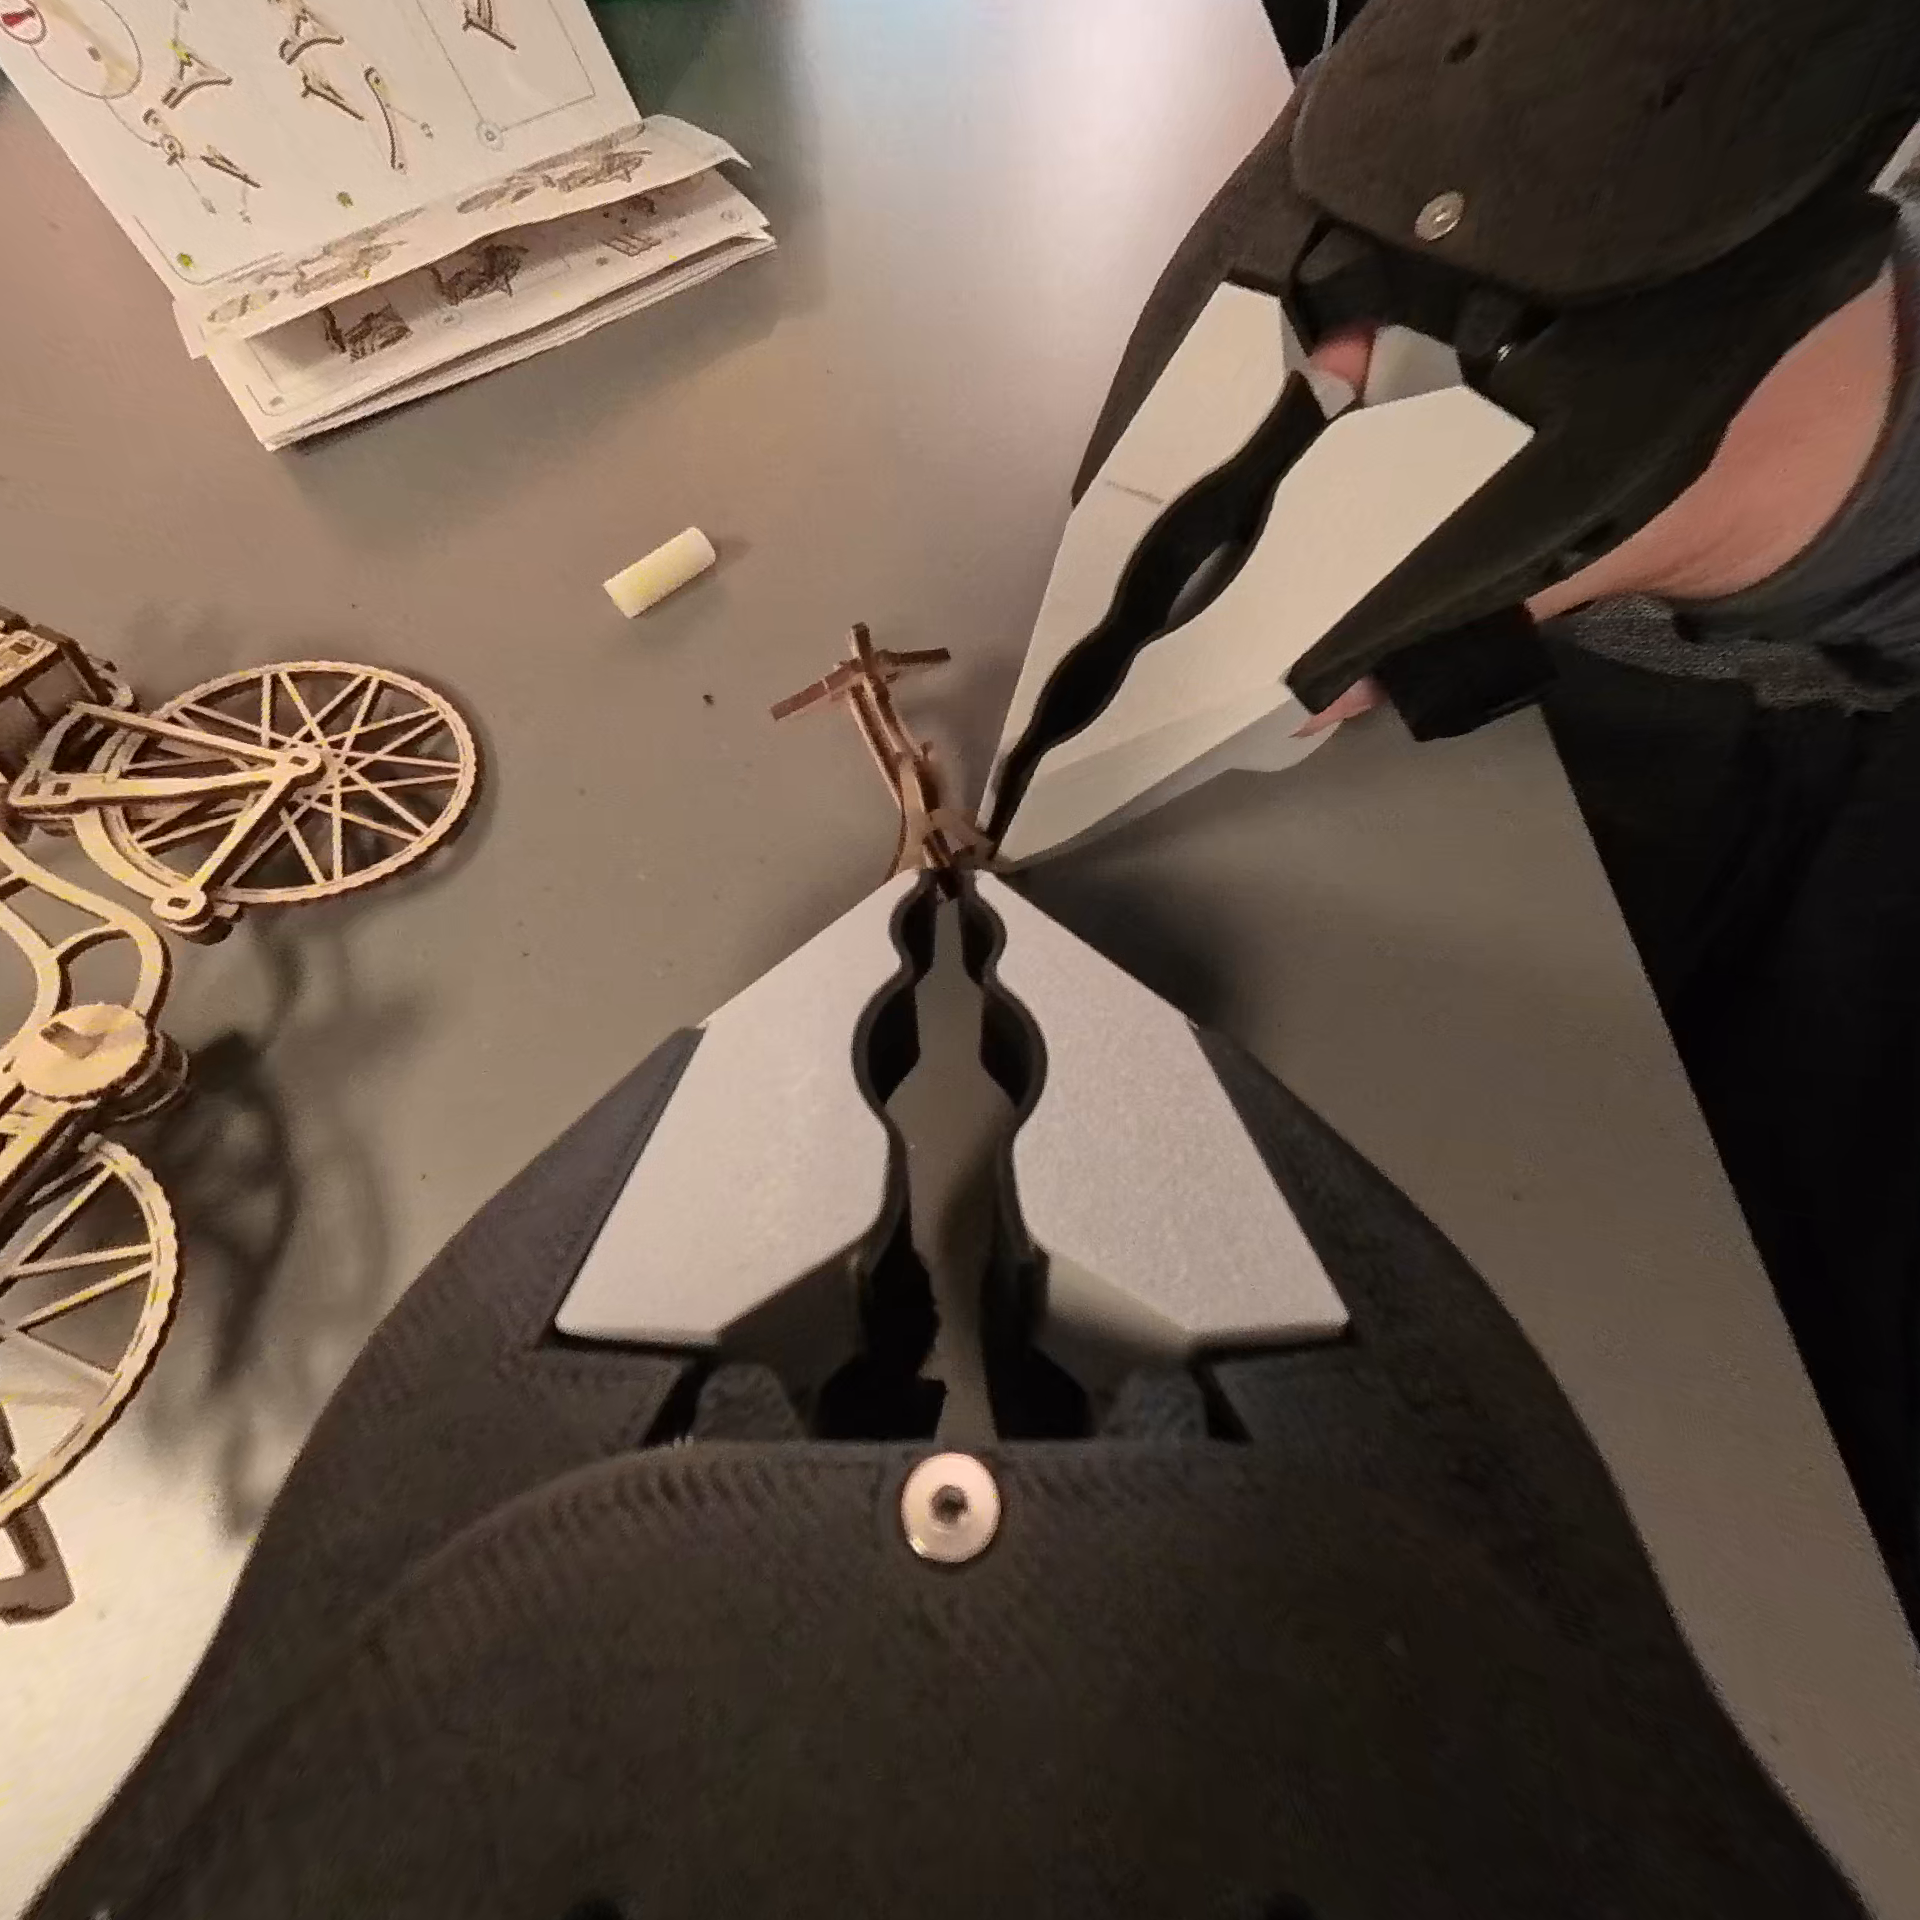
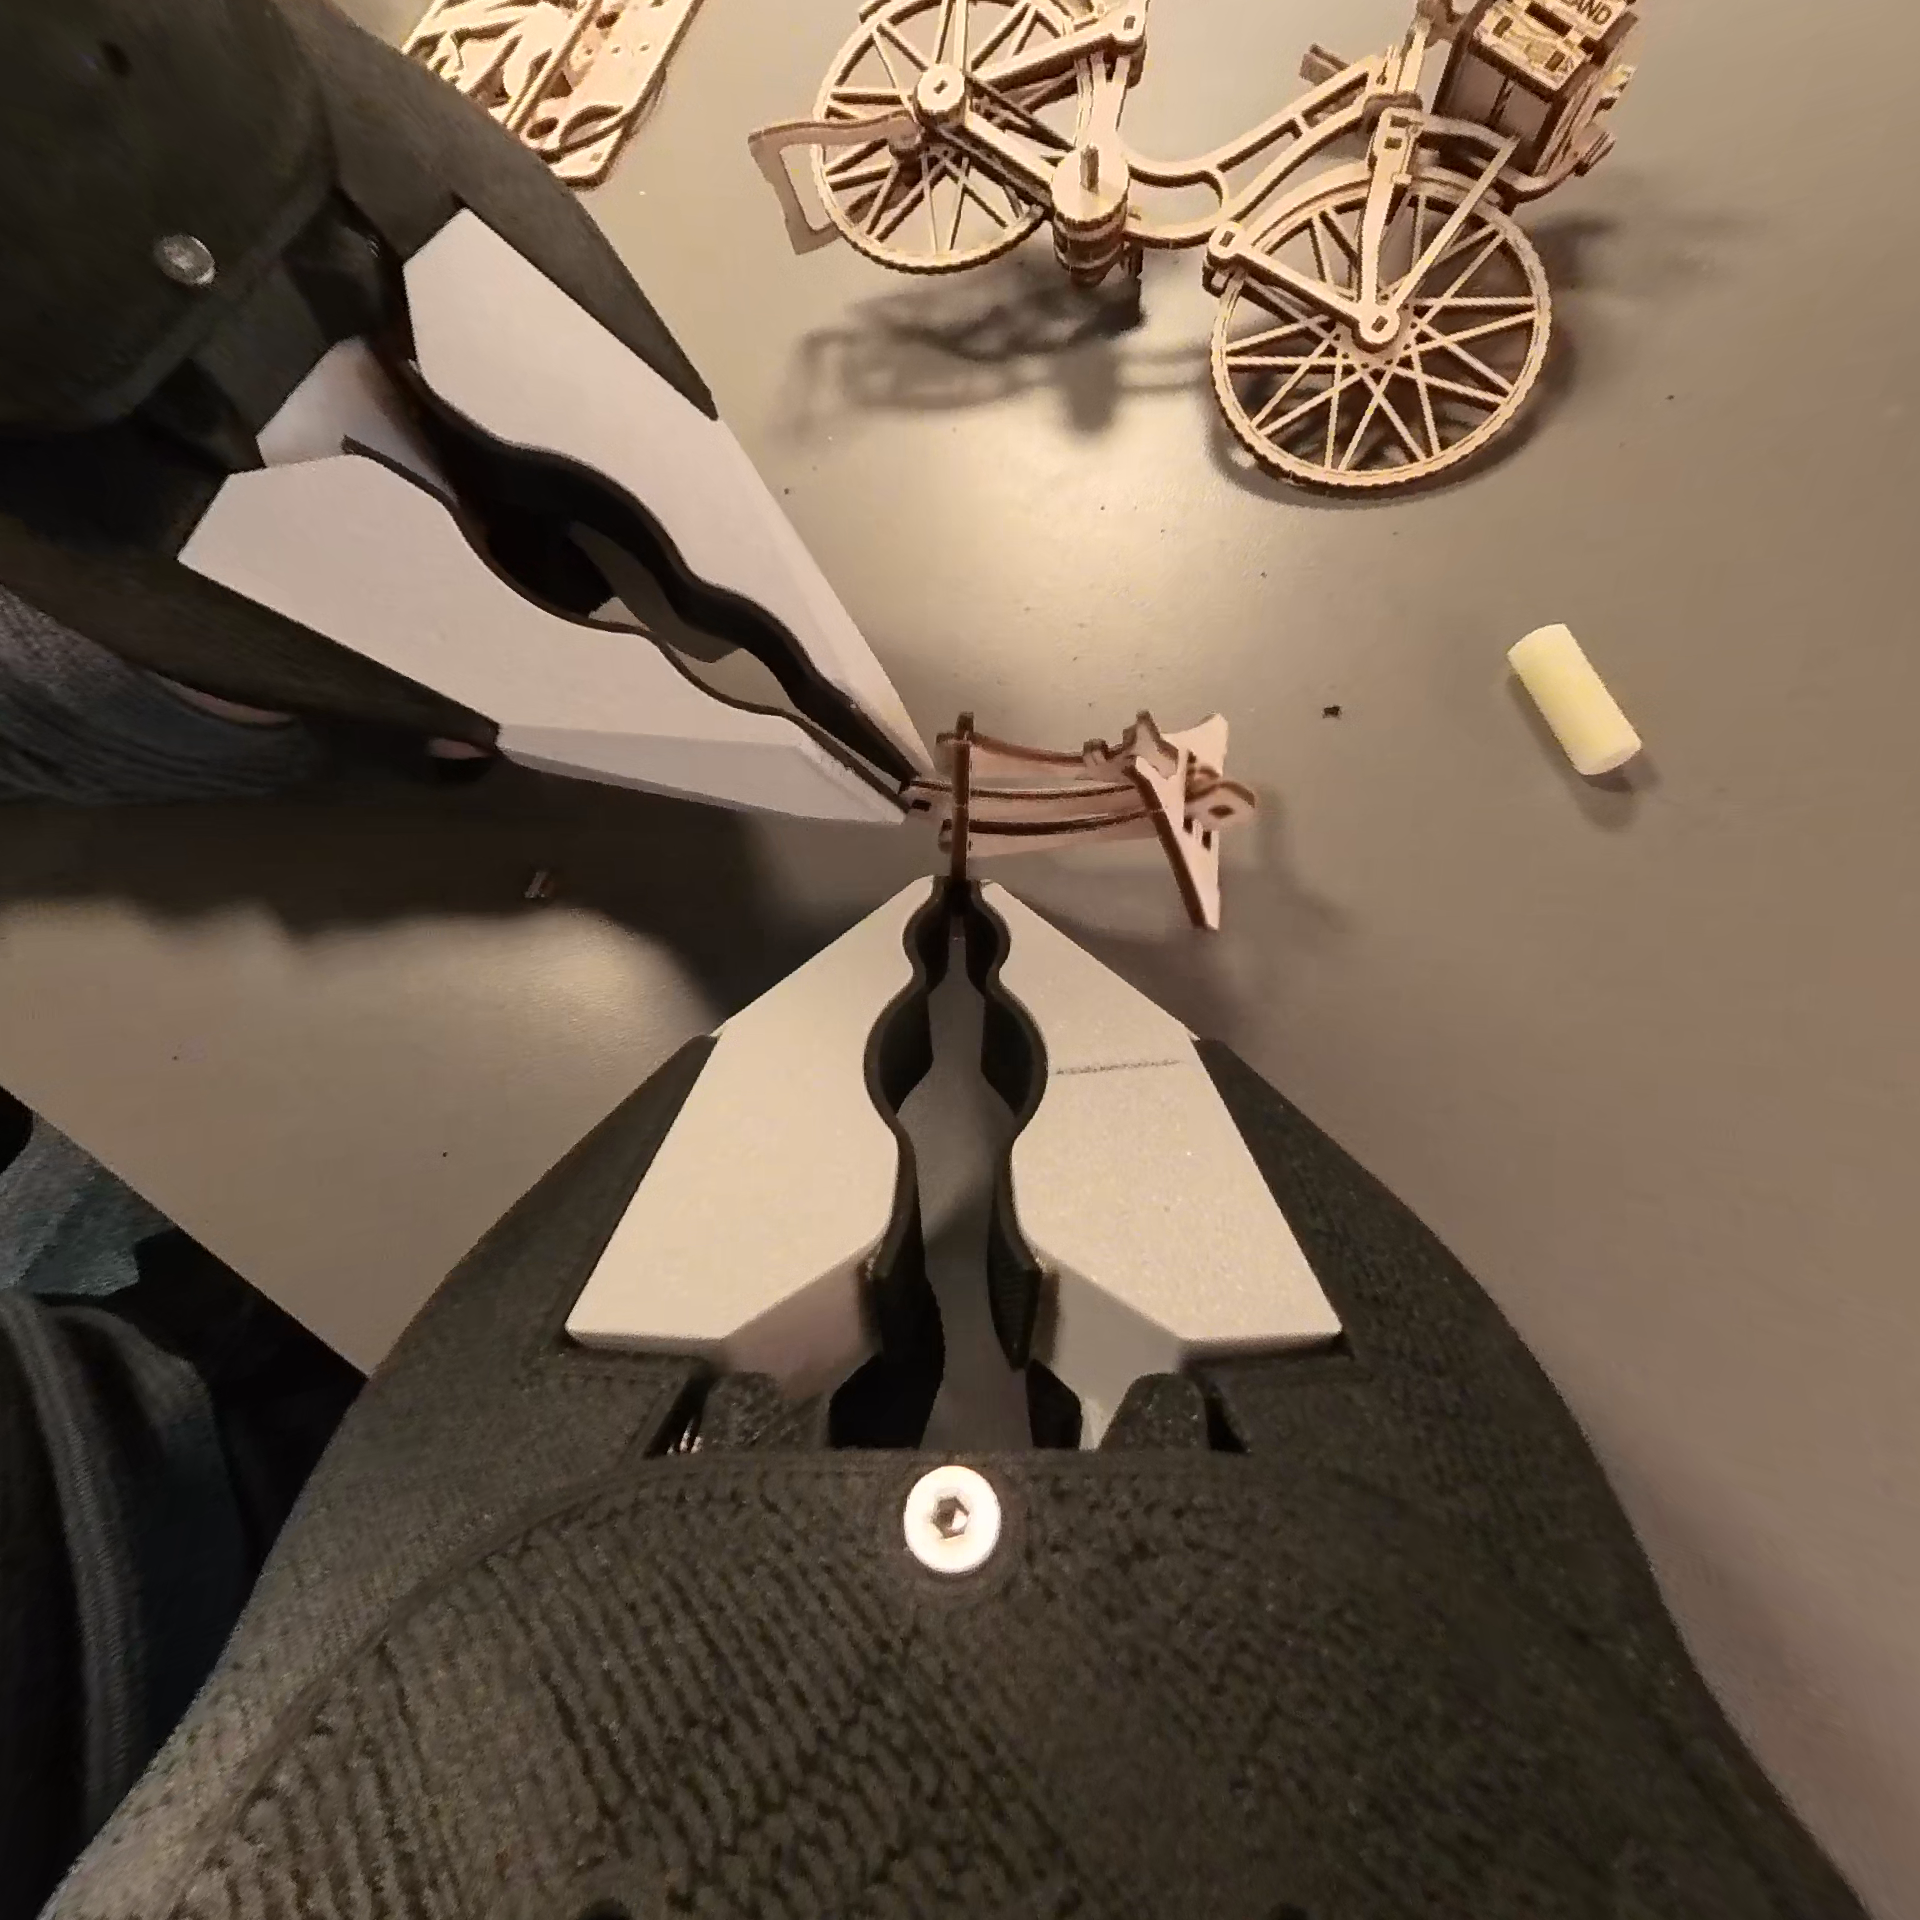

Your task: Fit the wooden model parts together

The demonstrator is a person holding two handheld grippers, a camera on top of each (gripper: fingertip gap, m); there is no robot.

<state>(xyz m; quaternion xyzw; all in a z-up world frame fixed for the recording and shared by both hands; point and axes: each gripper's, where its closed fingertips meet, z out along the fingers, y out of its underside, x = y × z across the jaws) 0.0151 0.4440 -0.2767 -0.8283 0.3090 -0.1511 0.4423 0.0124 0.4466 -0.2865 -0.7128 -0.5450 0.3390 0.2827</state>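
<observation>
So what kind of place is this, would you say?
Probably a hobby or workshop desk: a plain grey table holding a half-built wooden bicycle model, a folded instruction booklet, and a small wooden subassembly pinched between both grippers.

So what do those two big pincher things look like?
Both the left gripper and right gripper have rough black plastic bodies, a silver screw in the middle, and pointed pale grey fingers with wavy black inner edges. The person wears dark grey knitted sleeves.
</observation>
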